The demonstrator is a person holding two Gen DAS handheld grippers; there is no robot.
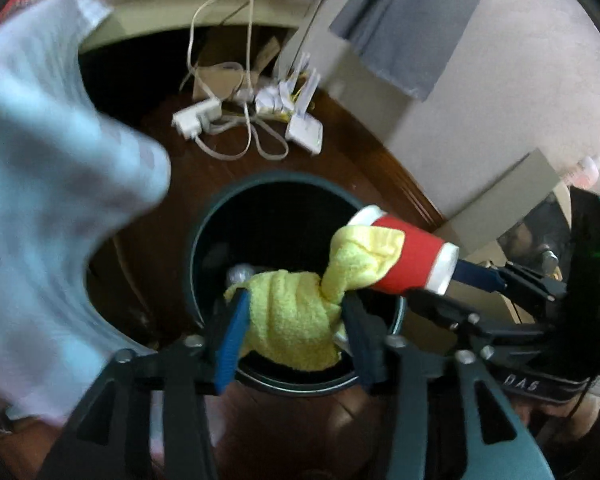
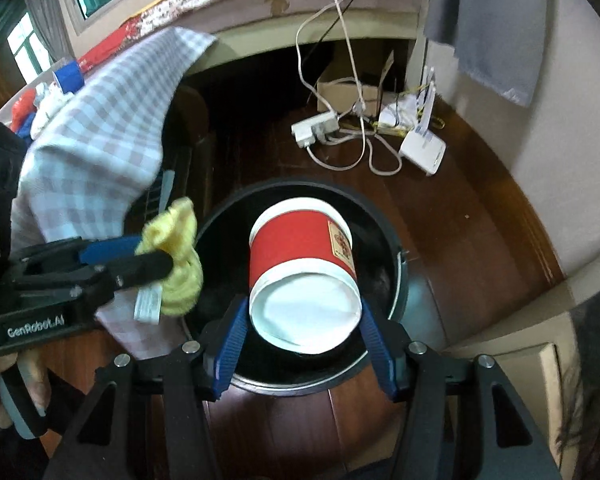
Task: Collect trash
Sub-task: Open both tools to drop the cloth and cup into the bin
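A dark round trash bin [image 1: 196, 248] [image 2: 380, 216] stands open on the wooden floor below both grippers. A yellow cloth [image 1: 292, 320] [image 2: 180, 276] sits bunched between the jaws of my left gripper [image 1: 296, 300] [image 2: 156, 256], over the bin's left rim; the jaws look slack around it. A red paper cup [image 2: 300, 248] [image 1: 412, 256] with white rims hangs tilted over the bin's mouth, base toward the right wrist camera. It lies between the blue pads of my right gripper [image 2: 303, 306] [image 1: 472, 276], which stand just off its sides.
A checked tablecloth [image 2: 100, 128] [image 1: 40, 160] hangs close on the left. Behind the bin lie a power strip [image 2: 314, 128], cables, a white router [image 2: 422, 152] and a cardboard box [image 2: 340, 88]. A wall with a grey cloth [image 2: 492, 20] stands at the right.
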